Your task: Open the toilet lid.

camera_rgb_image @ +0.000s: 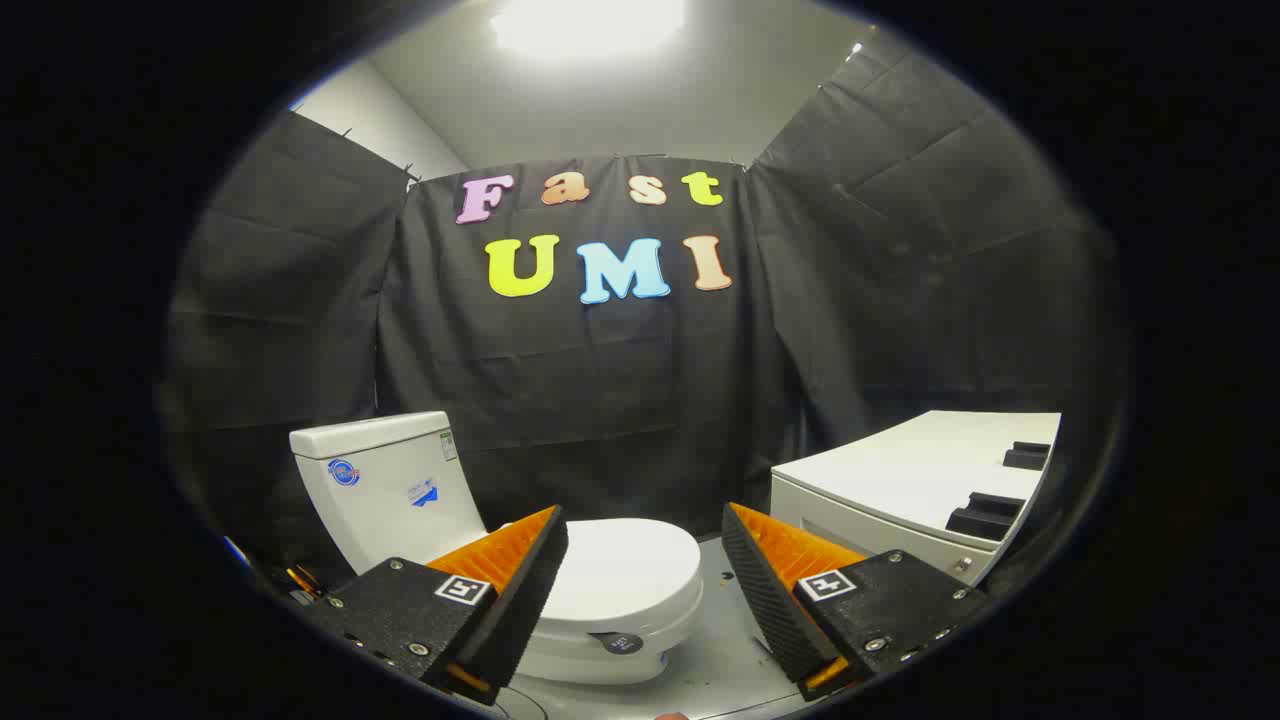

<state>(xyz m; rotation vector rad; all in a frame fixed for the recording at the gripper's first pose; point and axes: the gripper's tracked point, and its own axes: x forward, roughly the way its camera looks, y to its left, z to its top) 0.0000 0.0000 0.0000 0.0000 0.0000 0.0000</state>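
Claw (645, 530) fingers stand wide apart with nothing between them, hovering above the floor (725, 640). Just ahead of them, partly behind the left finger, sits the white toilet (610, 625), its toilet lid (625, 572) lying flat and closed. Its tank (385, 480) stands against the black cloth wall. Beyond the right finger stands a white cabinet (900, 480).

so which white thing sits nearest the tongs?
The toilet lid, closed, between and just beyond the open tongs. The tank and white cabinet sit farther off.
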